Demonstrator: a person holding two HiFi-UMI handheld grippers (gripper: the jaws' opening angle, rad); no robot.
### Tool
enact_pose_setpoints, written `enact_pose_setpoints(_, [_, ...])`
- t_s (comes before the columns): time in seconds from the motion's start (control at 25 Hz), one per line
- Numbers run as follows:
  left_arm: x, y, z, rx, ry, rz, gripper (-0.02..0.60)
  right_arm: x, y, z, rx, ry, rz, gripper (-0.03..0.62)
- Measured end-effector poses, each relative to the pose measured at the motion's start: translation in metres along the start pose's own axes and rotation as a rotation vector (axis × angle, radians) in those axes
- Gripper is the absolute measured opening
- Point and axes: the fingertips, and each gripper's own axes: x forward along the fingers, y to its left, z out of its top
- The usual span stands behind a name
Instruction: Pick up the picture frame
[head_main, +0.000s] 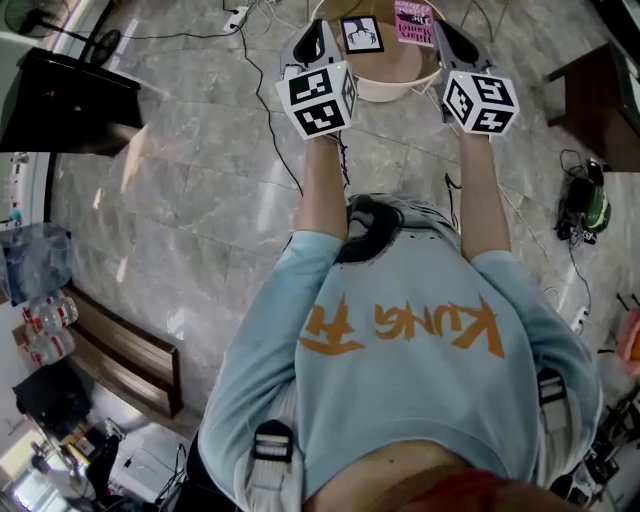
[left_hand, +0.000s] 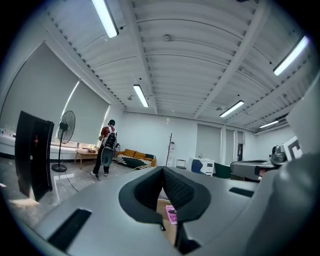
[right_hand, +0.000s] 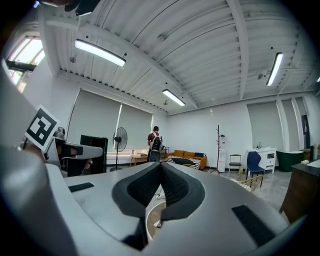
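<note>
On the far round wooden white-rimmed desk (head_main: 385, 92), the black-bordered picture frame (head_main: 361, 34) sits left of a pink printed card (head_main: 413, 20), untouched, so I hold my left tongs (head_main: 313, 40) and right tongs (head_main: 452, 40) level either side, both pinched shut and empty, ready to reach.

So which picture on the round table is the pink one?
The pink picture is the one nearer the right gripper. The black-and-white picture lies nearer the left gripper.
</note>
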Motion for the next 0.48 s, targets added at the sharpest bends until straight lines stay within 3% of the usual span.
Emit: enact_pose_setpoints(0.48, [-0.003, 0.01, 0.001, -0.062, -0.011, -0.013, 0.018, -0.005, -0.001, 0.014, -0.038, -0.01, -0.056, -0.003])
